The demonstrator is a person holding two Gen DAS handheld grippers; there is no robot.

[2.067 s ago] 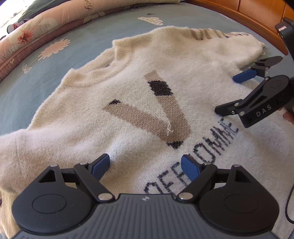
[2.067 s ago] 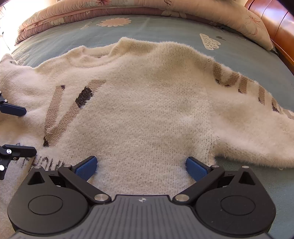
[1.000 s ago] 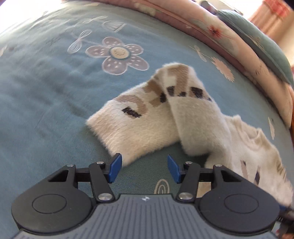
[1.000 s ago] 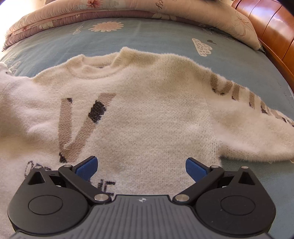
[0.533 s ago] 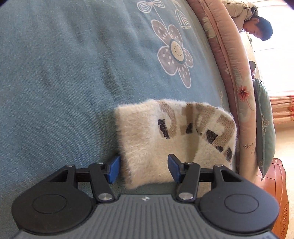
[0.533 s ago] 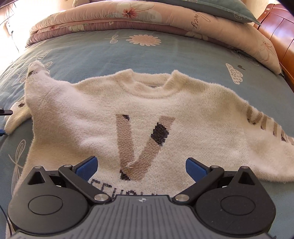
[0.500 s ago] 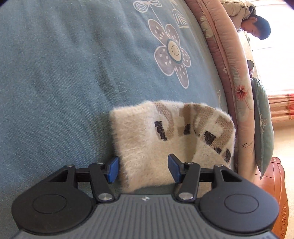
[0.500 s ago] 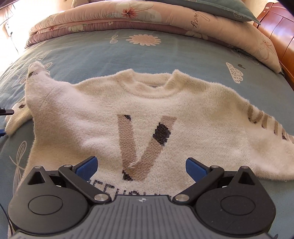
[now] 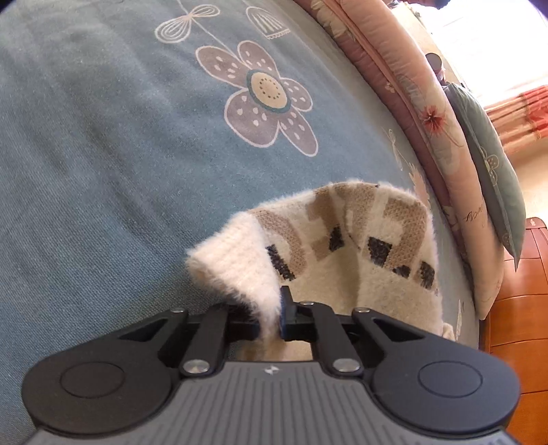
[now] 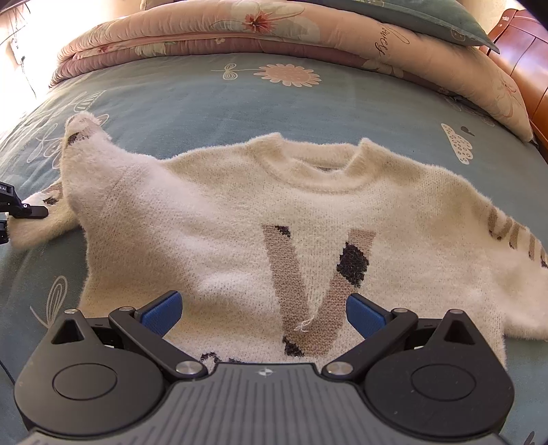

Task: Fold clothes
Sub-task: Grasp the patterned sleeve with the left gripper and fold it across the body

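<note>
A cream fuzzy sweater (image 10: 239, 219) with a brown V on the chest lies front up on the blue bedspread (image 10: 205, 96). Its left sleeve is doubled over, and the cuff (image 9: 236, 263) shows brown and black lettering. My left gripper (image 9: 272, 315) is shut on that cuff's edge and holds it slightly raised; it also shows at the left edge of the right wrist view (image 10: 24, 210). My right gripper (image 10: 262, 311) is open and empty, hovering over the lower chest. The other sleeve (image 10: 513, 236) lies out to the right.
A folded pink floral quilt (image 10: 274, 30) and a green pillow (image 10: 428, 17) lie along the far side of the bed. A wooden headboard (image 10: 527, 68) stands at the right. Blue bedspread with flower prints (image 9: 267, 92) surrounds the sweater.
My left gripper has closed on the sleeve cuff, which was between its open fingers before, and lifted its edge. My right gripper has stayed open over the sweater's lower chest.
</note>
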